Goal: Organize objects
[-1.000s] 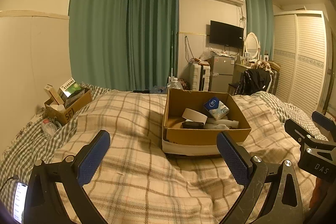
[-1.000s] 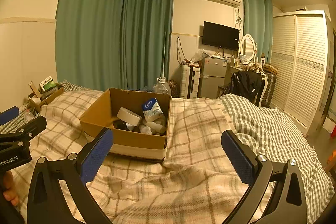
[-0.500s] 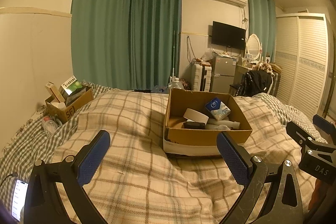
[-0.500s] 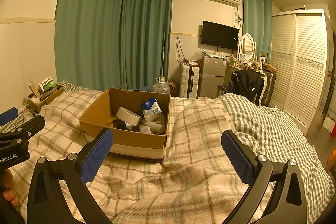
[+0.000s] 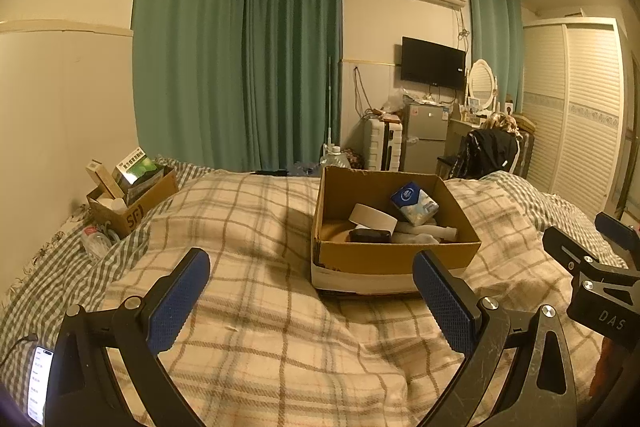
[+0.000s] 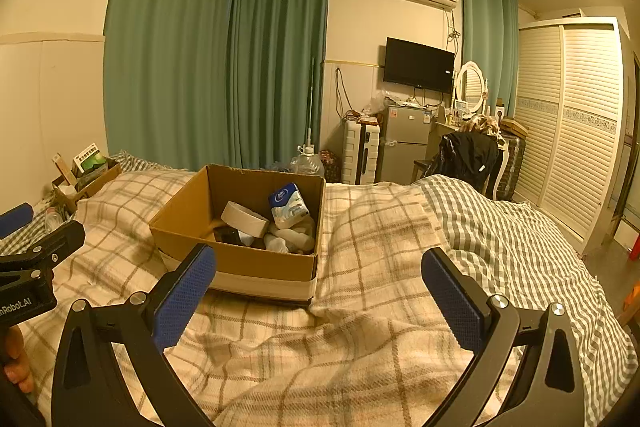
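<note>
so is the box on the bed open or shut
Open. The box has no flaps over its top, so the tape roll and tissue pack inside show from above.

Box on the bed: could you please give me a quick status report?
Left claw and right claw open, empty, short of box. Tape, tissue pack inside. Nothing in the way.
</note>
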A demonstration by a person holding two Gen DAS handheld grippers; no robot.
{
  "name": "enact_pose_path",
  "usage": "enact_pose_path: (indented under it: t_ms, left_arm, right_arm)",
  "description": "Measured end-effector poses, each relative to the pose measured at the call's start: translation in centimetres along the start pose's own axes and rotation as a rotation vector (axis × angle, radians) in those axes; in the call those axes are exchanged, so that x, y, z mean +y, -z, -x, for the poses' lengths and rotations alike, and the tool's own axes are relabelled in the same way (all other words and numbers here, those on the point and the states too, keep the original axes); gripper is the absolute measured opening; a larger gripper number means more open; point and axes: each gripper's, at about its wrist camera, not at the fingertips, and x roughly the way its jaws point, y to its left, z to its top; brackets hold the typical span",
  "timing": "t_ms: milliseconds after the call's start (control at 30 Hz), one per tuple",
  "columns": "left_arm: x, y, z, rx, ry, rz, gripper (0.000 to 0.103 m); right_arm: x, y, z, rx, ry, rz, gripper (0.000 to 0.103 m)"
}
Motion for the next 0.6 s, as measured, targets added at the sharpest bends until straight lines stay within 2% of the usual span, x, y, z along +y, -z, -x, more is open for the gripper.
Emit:
enact_pose_path:
  t_ms: [600]
  left_arm:
    - [0.07,0.03,0.03,-0.007,-0.008,-0.001,0.103]
  right_arm:
    - [0.02,0.00,0.01,0.001,0.000,0.000,0.103]
